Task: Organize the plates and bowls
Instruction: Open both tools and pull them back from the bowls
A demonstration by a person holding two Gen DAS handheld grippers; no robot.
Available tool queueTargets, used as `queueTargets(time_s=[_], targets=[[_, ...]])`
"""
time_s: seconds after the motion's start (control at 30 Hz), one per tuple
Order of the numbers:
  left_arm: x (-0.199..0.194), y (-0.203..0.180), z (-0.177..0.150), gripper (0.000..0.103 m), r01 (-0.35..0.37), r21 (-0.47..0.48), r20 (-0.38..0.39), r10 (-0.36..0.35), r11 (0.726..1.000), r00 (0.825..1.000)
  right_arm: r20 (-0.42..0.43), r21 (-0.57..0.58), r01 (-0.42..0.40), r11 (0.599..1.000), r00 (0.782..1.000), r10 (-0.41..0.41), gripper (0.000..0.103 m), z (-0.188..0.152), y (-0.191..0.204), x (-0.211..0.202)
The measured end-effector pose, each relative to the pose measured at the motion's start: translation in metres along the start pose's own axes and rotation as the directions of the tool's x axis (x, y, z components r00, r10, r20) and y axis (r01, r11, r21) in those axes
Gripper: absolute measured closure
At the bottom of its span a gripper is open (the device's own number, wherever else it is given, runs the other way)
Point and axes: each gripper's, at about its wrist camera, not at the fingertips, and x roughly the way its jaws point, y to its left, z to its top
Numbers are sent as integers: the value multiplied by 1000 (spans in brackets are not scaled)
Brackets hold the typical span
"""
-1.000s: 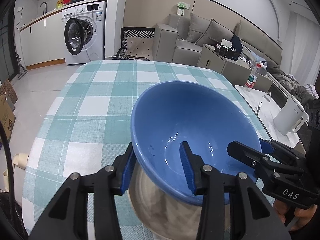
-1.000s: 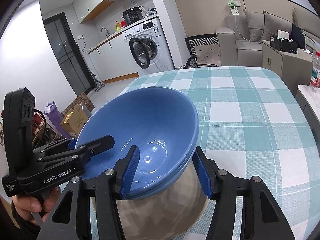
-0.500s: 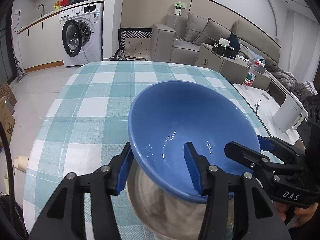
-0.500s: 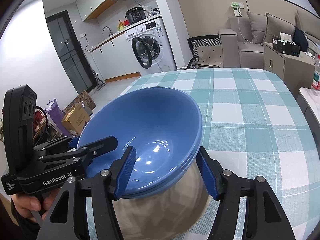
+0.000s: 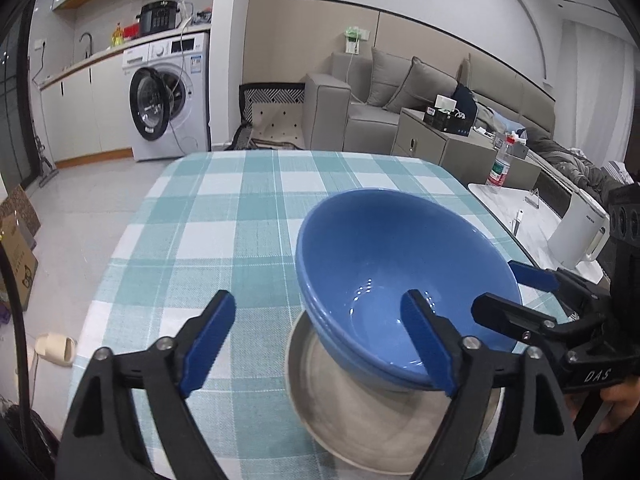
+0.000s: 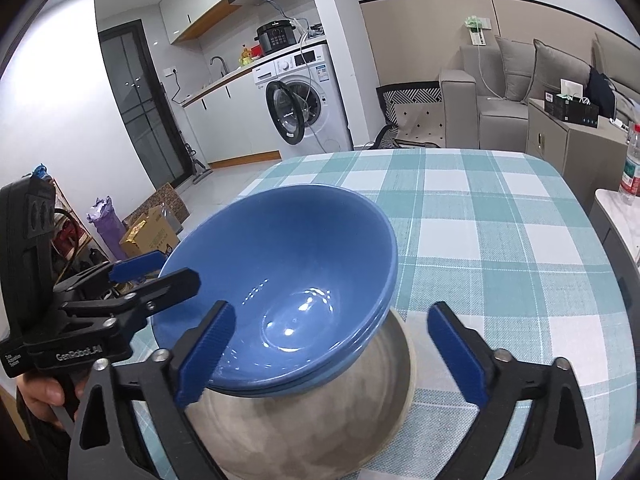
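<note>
While spreading, left gripper (image 5: 320,340) fingers (image 5: 208,336) straddling the near-left rim of the blue bowls (image 5: 400,280) without pressing, one outside, one inside. Nested and tilted on a grey plate (image 5: 384,432), near edge of the checked tabletop (image 5: 224,232). Further right, right gripper (image 6: 332,356) fingers (image 6: 456,352) likewise opening wide, loose about the bowls' right rim, gripping nothing.

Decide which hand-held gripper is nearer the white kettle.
Right. The right hand-held gripper, jaws opening around the blue bowl's rim, is on the kettle side; the left hand-held gripper, likewise opening, straddles the opposite rim.
</note>
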Motion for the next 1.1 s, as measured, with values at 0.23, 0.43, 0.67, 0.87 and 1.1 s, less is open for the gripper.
queueTargets(time_s=[0.23, 0.43, 0.67, 0.87, 1.1], targets=[[-17, 12, -5, 0, -53, 50, 106, 47, 997, 993, 43, -42, 9, 999, 999, -8, 1, 0, 1, -10], [-26, 23, -10, 0, -66, 54, 160, 57, 996, 986, 95, -93, 23, 995, 995, -14, 1, -8, 3, -24], [-29, 28, -21, 0, -50, 34, 188, 42, 998, 981, 154, -128, 26, 991, 988, -6, 1, -26, 3, -39], [-33, 25, -31, 0, -43, 58, 214, 30, 997, 976, 177, -144, 19, 989, 984, 7, 1, -39, 3, -45], [-38, 23, -42, 0, -57, 70, 251, 38, 996, 967, 195, -171, 22, 985, 981, 12, 1, -48, 7, -47]])
